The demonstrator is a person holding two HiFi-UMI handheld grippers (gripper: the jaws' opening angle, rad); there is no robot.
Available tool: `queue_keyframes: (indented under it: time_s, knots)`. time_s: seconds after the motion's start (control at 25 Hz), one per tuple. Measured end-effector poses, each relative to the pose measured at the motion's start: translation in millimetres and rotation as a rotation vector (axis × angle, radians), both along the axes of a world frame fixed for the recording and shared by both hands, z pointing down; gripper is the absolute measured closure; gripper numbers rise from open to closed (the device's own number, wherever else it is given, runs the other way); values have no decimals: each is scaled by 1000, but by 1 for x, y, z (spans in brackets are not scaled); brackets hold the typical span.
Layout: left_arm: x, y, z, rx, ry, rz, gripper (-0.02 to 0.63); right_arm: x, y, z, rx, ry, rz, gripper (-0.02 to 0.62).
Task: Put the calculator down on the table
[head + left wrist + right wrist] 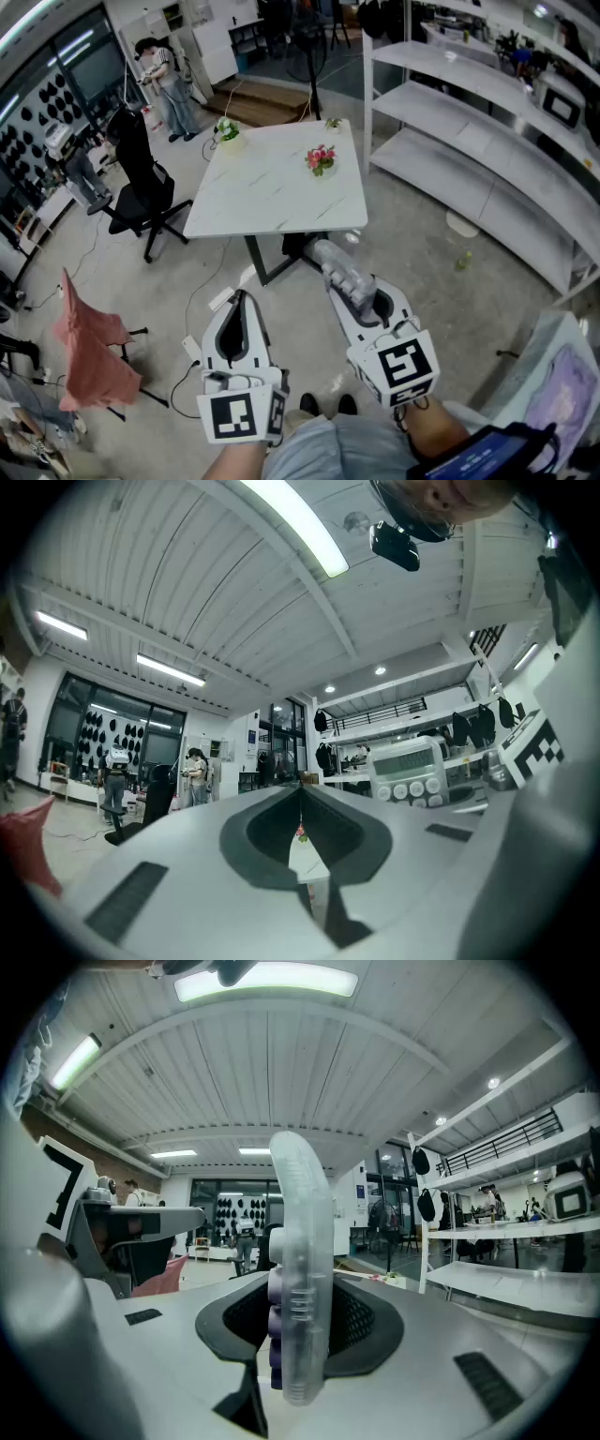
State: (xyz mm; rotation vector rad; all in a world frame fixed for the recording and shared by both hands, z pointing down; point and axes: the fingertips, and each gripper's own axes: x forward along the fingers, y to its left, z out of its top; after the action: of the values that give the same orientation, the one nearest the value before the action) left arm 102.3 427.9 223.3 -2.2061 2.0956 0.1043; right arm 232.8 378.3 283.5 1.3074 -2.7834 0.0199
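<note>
the right tool (300, 1335) is pinching the calculator (300, 1269) edge-on between its two jaws, the clear plastic case standing upright and its purple keys facing the tool's left side. in the head view the calculator is sticking out past the jaw tips, in the air over the concrete floor (422, 253), short of the near edge of the worktop (272, 187) and not touching it. the left tool (241, 295) is hanging beside the right one, near it but apart, with its jaws pressed together and nothing between them. ahead, the white marbled worktop is carrying a small bunch of pink flowers (320, 159) and a pot of white flowers (226, 131) at its far corner. a black office chair (141, 187) is standing at the worktop's left, white shelves (469, 159) are running along the right.
</note>
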Motion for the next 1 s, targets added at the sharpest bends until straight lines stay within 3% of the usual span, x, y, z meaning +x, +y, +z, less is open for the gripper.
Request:
queue_keyframes:
  time_s: [0.52,0.72,1.0]
  knots:
    - [-2,9,10,-17,-4,-33,597,7,2,1,-12,-35,0,446]
    - [-23,3,28,-45,19,-60,597,-3,-9,13,-34,-24,6,446]
    - [-67,-43,46,-81,39,-75,597,-48,-51,33,-81,-11,-15,446]
